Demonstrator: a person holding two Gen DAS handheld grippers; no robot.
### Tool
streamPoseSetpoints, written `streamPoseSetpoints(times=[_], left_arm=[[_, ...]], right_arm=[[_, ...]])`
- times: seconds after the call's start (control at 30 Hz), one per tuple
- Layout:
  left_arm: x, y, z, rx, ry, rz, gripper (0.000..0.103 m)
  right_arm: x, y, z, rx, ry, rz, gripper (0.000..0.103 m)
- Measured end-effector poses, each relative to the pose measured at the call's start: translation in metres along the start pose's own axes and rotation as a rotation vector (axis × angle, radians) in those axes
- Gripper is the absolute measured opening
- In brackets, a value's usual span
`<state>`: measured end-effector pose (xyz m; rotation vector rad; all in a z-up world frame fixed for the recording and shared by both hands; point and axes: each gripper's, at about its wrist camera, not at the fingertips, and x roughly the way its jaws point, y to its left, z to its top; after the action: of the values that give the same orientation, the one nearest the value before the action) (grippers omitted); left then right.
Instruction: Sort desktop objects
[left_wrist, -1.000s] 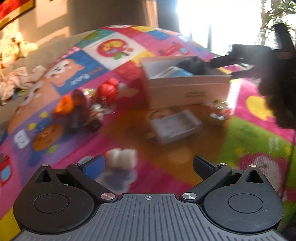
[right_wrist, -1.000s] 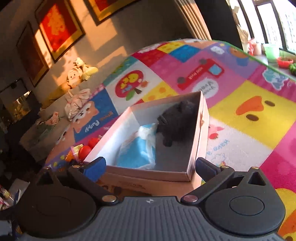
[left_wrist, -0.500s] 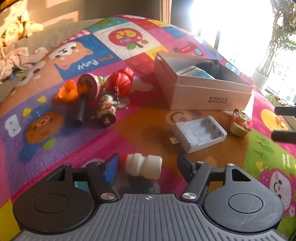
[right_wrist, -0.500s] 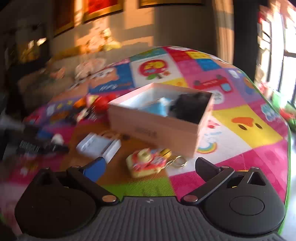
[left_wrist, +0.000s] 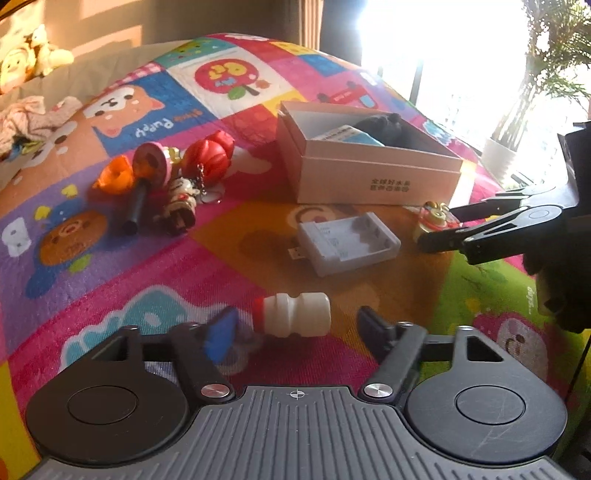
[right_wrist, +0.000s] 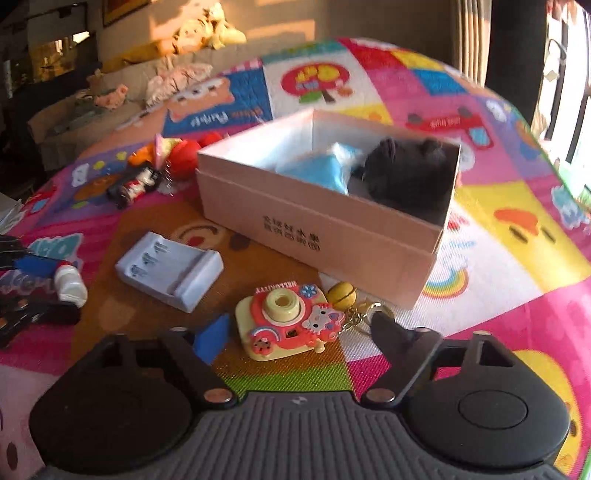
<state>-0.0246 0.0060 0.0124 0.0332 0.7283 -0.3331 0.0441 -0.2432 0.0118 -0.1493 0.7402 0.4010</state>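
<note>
Left gripper (left_wrist: 295, 325): jaws partly open and just widened a little. A small white bottle with a red cap (left_wrist: 295, 314) lies on its side between the fingers. The blue-padded finger (left_wrist: 221, 338) is just beside the cap end; the black finger stands clear of the base. No pad presses on the bottle, so it is not held.

Right gripper (right_wrist: 295, 332): jaws partly open, having just been closing. A toy camera keychain (right_wrist: 286, 320) sits between the fingers on the play mat (right_wrist: 517, 229). The blue pad is just beside its left edge; the black finger is at the key ring and chain side. Whether either pad touches it cannot be told; no firm grip is visible. A small yellow bell (right_wrist: 341, 292) hangs off the same chain, near the box.

Pink cardboard box (right_wrist: 325, 236): open, resting on the mat behind the camera. It contains a blue packet (right_wrist: 317, 170) and a dark plush toy (right_wrist: 406, 173), side by side.

Battery charger (left_wrist: 349, 244): white, empty slots facing up, lying between the bottle and the box.

Further items, far left of the box: a red ornament (left_wrist: 212, 155), an orange piece (left_wrist: 115, 177), a pink-headed stick (left_wrist: 146, 177) and a small figurine (left_wrist: 179, 206), clustered and touching one another.
</note>
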Motion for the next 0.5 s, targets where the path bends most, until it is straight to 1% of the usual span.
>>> streamPoseSetpoints(times=[0.03,0.07,0.1,0.17,0.2,0.23,0.27,0.3,0.43,0.5], left_arm=[[0.001,0.0,0.0,0.002,-0.002,0.004,0.079],[0.002,0.0,0.001,0.002,-0.001,0.011,0.079],[0.004,0.0,0.001,0.0,0.0,0.019,0.079],[0.009,0.0,0.002,-0.004,0.001,0.034,0.074],[0.01,0.0,0.003,-0.003,-0.001,0.044,0.069],[0.011,0.0,0.004,0.0,-0.003,0.053,0.059],[0.011,-0.001,0.005,0.008,-0.003,0.062,0.055],[0.01,-0.003,0.005,0.02,-0.003,0.068,0.048],[-0.001,-0.008,0.007,0.047,-0.014,0.044,0.048],[-0.013,-0.015,0.015,0.072,-0.058,0.029,0.048]], right_arm=[[0.001,0.0,0.0,0.003,-0.004,-0.002,0.072],[0.0,0.001,-0.001,0.0,-0.007,-0.003,0.063],[-0.001,0.002,0.0,-0.004,-0.006,-0.006,0.063],[-0.005,0.002,0.0,0.006,0.0,-0.008,0.063],[-0.008,0.001,-0.001,0.012,0.003,-0.008,0.063],[-0.011,0.001,-0.002,0.011,0.004,-0.009,0.063],[-0.015,0.002,-0.003,0.009,0.004,-0.01,0.063],[-0.02,0.002,-0.003,0.008,0.004,-0.012,0.063],[-0.049,0.001,-0.003,0.008,-0.006,-0.006,0.063],[-0.069,0.001,0.001,0.006,-0.031,-0.006,0.063]])
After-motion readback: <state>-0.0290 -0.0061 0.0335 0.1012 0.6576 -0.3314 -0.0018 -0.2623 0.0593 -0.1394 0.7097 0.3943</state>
